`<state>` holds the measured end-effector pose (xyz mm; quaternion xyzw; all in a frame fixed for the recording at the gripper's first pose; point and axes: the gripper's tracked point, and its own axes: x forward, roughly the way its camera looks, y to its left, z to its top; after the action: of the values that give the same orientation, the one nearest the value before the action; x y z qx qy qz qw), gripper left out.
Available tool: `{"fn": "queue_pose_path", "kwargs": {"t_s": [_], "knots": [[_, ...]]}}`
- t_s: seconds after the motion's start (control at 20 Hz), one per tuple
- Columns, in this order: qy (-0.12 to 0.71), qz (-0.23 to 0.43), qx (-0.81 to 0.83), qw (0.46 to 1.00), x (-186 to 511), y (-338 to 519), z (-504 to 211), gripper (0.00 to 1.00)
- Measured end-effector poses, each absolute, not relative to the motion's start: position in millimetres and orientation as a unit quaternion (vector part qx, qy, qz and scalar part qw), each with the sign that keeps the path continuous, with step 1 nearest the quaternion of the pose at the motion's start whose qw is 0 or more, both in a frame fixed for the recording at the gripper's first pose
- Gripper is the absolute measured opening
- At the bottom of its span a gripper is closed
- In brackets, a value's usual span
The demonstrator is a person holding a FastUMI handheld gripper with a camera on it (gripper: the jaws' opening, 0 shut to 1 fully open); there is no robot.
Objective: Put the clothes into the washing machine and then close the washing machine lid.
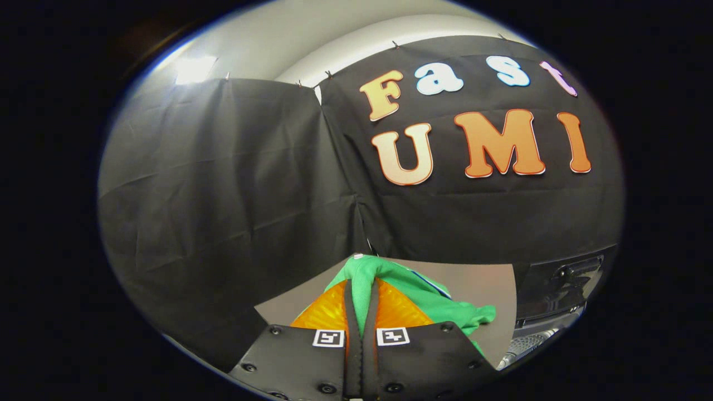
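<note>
Above a bare grey tabletop, our gripper's orange fingers pinch the crumpled green cloth garment between them, its folds draping beyond them.

A grey-brown bench shows as a flat wedge in the lower middle of the frame, running back to the foot of the black cloth wall. At its right end, in the lower right of the frame, stands a dark washing machine. A green garment hangs in front of the bench's middle, pinched in the closed fingers of the tool; whether the cloth touches the bench cannot be told.
</note>
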<state>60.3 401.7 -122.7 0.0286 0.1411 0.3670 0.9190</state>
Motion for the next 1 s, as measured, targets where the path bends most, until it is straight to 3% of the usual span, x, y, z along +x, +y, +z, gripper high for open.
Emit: {"fn": "queue_pose_path", "kwargs": {"t_s": [0.5,1.0], "knots": [[0.105,0.354,0.065,0.927,88,338,-72,0.08],[0.069,0.293,0.077,0.95,136,219,-27,0.08]]}}
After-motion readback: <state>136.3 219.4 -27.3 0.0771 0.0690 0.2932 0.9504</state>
